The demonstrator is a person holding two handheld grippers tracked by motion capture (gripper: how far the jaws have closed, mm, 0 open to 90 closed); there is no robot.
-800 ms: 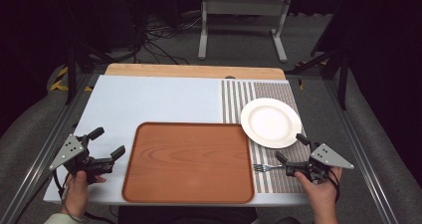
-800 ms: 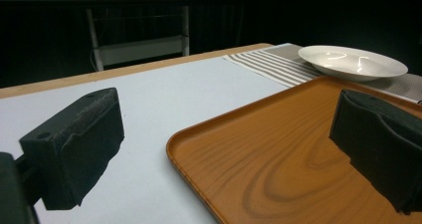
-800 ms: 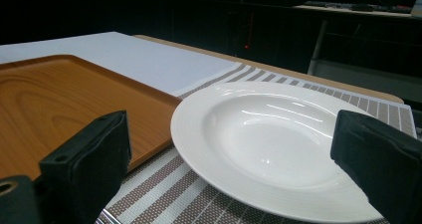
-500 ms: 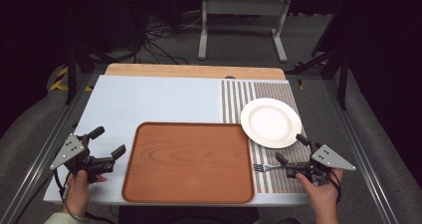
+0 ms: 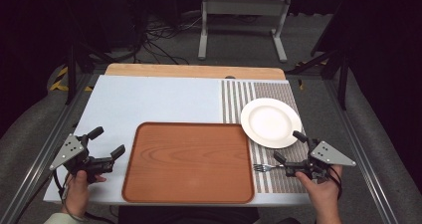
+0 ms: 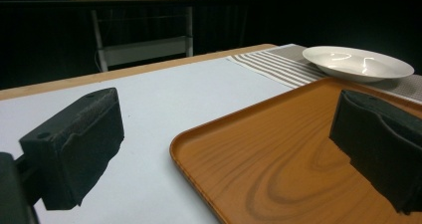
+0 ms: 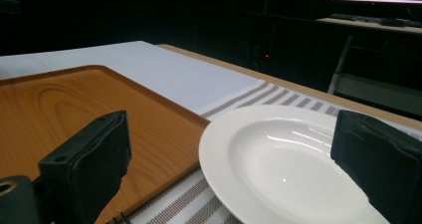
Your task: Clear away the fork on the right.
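Both claws sit low at the near edge of the bench [image 5: 149,99], one on each side of the tray [image 5: 191,162].

Left claw [image 5: 107,143]: jaws wide apart, nothing between them. It's off the tray's left edge, over the pale blue mat [image 5: 159,97]. In my left gripper view the tray [image 6: 278,154] corner sits between the jaws, with the right jaw over the tray surface.

Right claw [image 5: 290,147]: jaws wide apart too, nothing gripped. It's on the striped placemat [image 5: 236,92], just right of the tray and just near of the plate [image 5: 271,122].

The fork [image 5: 266,168] lies flat on the placemat, tines toward the tray, handle running under the right claw's near jaw. Can't tell whether the jaw touches it. In my right gripper view the tines [image 7: 118,218] just peek in at the bottom by the left jaw, and the plate [image 7: 278,159] sits between the jaws, ahead, touching neither.

The plate is empty, upright, well to the right on the placemat, its near-left rim close to the tray's far right corner. The tray is empty.
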